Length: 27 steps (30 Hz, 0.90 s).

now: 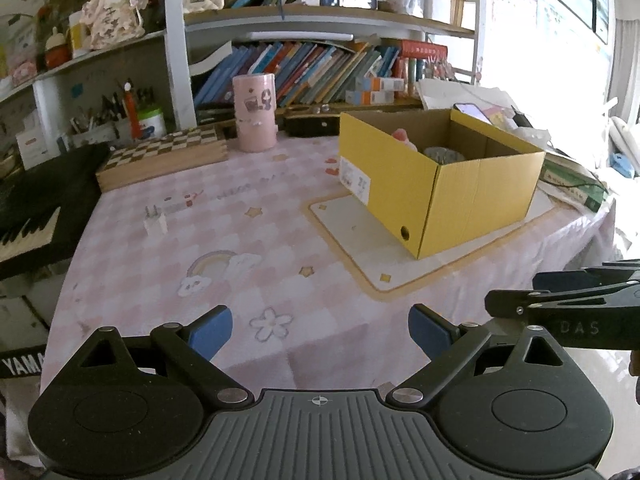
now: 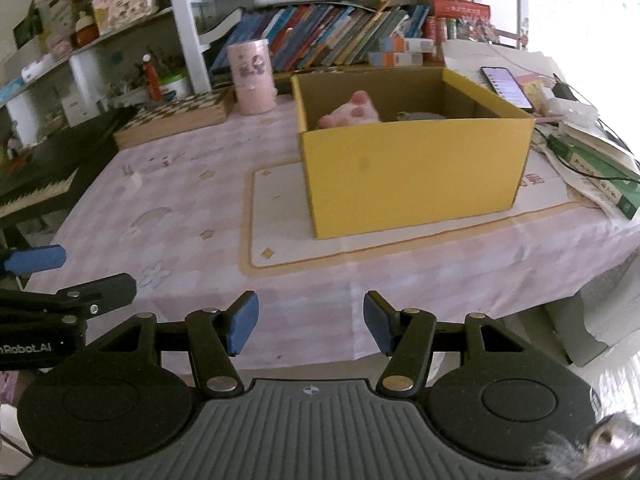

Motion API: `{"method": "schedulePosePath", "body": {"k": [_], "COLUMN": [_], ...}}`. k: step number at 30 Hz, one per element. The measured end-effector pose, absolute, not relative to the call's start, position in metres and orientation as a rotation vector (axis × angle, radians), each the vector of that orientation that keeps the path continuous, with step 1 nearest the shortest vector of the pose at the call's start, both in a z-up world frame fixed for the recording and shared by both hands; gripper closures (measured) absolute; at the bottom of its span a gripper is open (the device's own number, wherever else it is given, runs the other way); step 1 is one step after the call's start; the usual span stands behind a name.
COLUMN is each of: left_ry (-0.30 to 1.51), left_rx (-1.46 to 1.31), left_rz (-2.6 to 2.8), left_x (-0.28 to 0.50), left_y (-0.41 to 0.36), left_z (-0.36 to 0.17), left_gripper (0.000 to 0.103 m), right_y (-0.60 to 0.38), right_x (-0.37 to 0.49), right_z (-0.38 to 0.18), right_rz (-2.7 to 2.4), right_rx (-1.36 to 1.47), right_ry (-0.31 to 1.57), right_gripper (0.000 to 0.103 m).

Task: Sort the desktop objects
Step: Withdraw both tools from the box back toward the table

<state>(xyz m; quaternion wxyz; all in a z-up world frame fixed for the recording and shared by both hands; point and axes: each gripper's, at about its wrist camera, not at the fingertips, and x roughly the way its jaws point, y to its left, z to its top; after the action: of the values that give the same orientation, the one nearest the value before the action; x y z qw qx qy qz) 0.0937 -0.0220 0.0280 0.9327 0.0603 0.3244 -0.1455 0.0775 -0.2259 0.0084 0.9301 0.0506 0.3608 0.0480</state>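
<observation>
Toward the left edge of the pink checked tablecloth [image 1: 280,216] stands a small white plastic plug adapter [image 1: 155,222], prongs up, apparently the one loose thing left to sort. It looks light, rigid and smooth, so likely slippery; a grip across its flat sides, low on the body and clear of the prongs, should hold best. It sits well ahead of the left gripper [image 1: 320,334] and off to its left. That gripper hangs over the table's near edge, blue pads wide apart, holding nothing. Further right, the open yellow cardboard box [image 2: 408,176] rests on a cream mat, already holding a pink plush paw [image 2: 354,114] and a greyish item. The right gripper [image 2: 311,328] is also spread and empty, facing the box.
</observation>
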Motion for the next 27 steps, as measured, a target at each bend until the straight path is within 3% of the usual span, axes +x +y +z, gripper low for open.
{"method": "schedulePosePath", "body": {"k": [27], "left_ry": [0.640], "left_rx": [0.062], "left_rz": [-0.132], "left_x": [0.069], "left_y": [0.060], "left_z": [0.029], "left_gripper": [0.006], "right_y": [-0.121], "right_x": [0.078], "right_z": [0.009], "right_rz": [0.302], "right_rx": [-0.021], "right_ry": [0.723], "right_gripper": [0.043]}}
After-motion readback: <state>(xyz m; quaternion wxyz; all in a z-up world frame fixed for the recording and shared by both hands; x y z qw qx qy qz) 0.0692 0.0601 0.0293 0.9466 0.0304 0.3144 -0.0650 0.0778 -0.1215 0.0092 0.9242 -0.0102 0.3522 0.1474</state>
